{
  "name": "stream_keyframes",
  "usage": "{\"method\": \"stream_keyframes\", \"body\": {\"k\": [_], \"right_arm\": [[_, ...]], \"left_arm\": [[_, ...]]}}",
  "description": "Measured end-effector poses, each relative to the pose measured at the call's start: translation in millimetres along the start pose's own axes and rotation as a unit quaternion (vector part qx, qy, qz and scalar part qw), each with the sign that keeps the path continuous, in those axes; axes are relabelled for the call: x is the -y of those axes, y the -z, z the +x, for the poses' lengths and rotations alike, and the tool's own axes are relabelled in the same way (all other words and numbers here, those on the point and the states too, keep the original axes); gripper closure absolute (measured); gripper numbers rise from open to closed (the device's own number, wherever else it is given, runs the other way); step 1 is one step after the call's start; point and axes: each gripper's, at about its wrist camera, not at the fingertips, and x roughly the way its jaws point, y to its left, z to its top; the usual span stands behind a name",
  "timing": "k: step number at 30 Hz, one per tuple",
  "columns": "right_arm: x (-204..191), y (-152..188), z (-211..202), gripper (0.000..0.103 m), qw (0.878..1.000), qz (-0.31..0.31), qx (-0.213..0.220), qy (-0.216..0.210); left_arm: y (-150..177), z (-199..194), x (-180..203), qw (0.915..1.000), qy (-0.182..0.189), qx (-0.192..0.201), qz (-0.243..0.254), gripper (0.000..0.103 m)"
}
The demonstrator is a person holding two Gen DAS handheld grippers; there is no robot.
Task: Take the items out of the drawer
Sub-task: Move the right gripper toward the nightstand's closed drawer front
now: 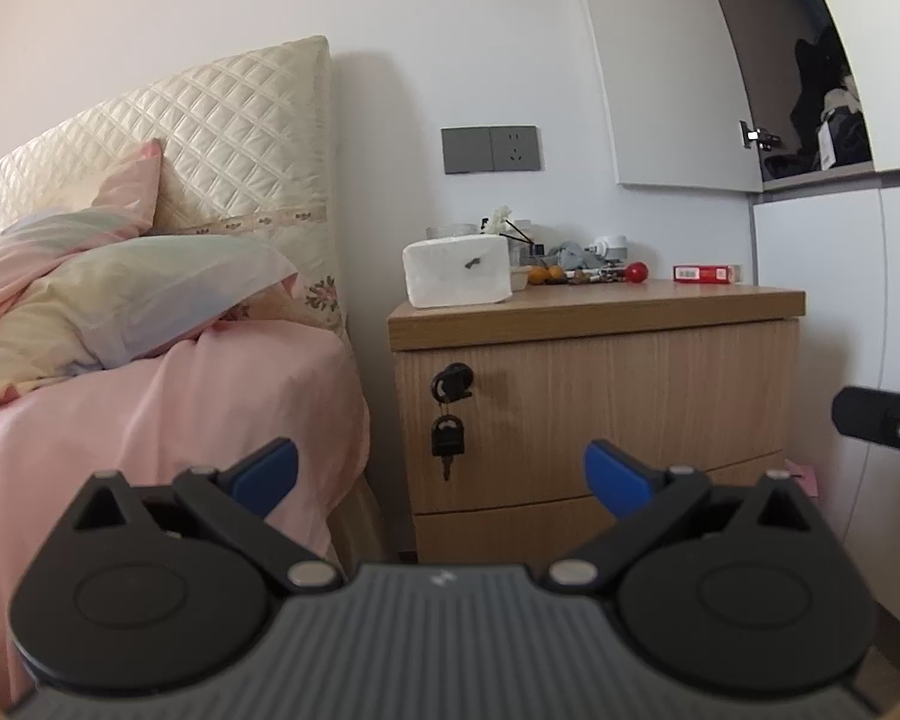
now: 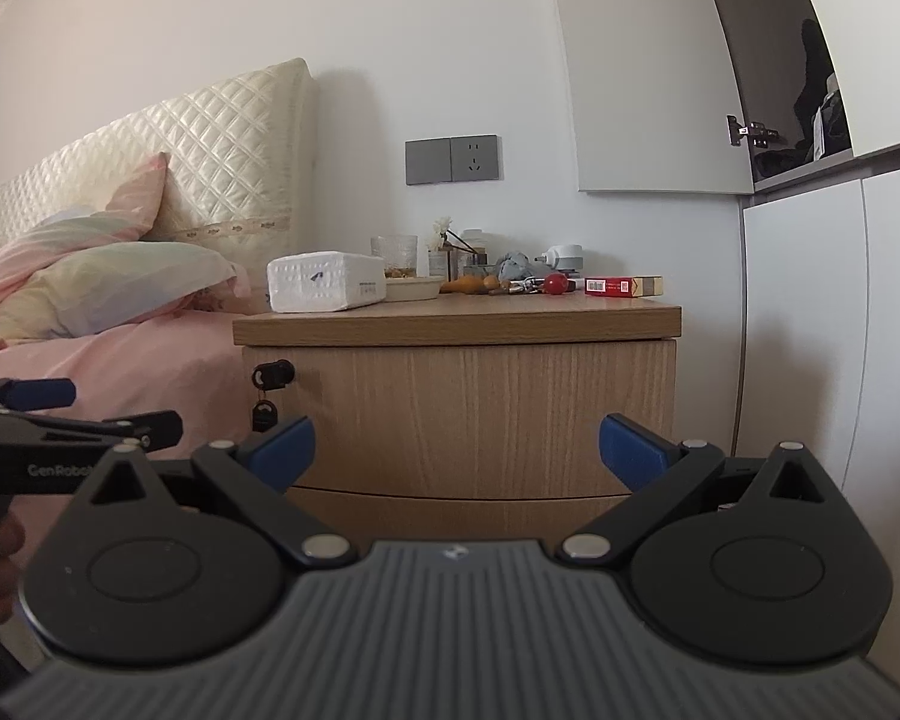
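Wooden nightstand (image 1: 594, 372) with both drawers closed, key (image 1: 448, 435) hanging at its upper drawer (image 1: 600, 414), left gripper (image 1: 441, 474) and right gripper (image 2: 456, 450) before it, jaws spread wide, empty.

Both cams sat low, roughly level w/ the nightstand (image 1: 594, 396) drawers, facing the far wall. Left wrist cam looked at the stand from left of centre, w/ the bed (image 1: 150, 396) filling its left half. Right wrist cam stood further right, more square to the stand (image 2: 459, 414), a bit nearer. Both shared the stand front, its cluttered top, the headboard (image 1: 222, 138), the wall socket (image 2: 453, 159) & the cupboard at right. Each cam caught the other gripper at its frame edge.
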Motion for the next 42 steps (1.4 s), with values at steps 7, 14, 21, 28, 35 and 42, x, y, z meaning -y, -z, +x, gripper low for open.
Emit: {"method": "stream_keyframes", "body": {"k": [7,14,21,28,35,42], "right_arm": [[-1.4,-0.4,8.7,0.000,1.000,0.008,-0.016,0.003],[10.2,1.3,-5.0,0.000,1.000,0.000,-0.009,0.005],[10.8,2.6,-2.6,0.000,1.000,-0.008,-0.017,0.013],[13.0,2.6,-3.2,0.000,1.000,-0.007,-0.018,0.013],[12.1,1.5,-3.5,0.000,1.000,-0.009,-0.018,0.012],[11.4,2.3,-4.3,0.000,1.000,-0.011,-0.015,0.014]], "left_arm": [[3.5,-2.9,-0.7,1.0000,0.000,0.001,-0.002,0.000],[2.7,-0.2,1.3,1.0000,-0.002,-0.007,0.005,0.000],[3.8,0.0,7.4,0.9999,0.000,-0.008,0.015,0.000],[4.1,0.4,9.0,0.9998,0.002,-0.009,0.017,0.000],[5.2,0.5,5.7,0.9998,0.006,-0.009,0.015,0.000],[4.0,0.4,4.5,0.9999,0.002,-0.007,0.013,0.000]]}}
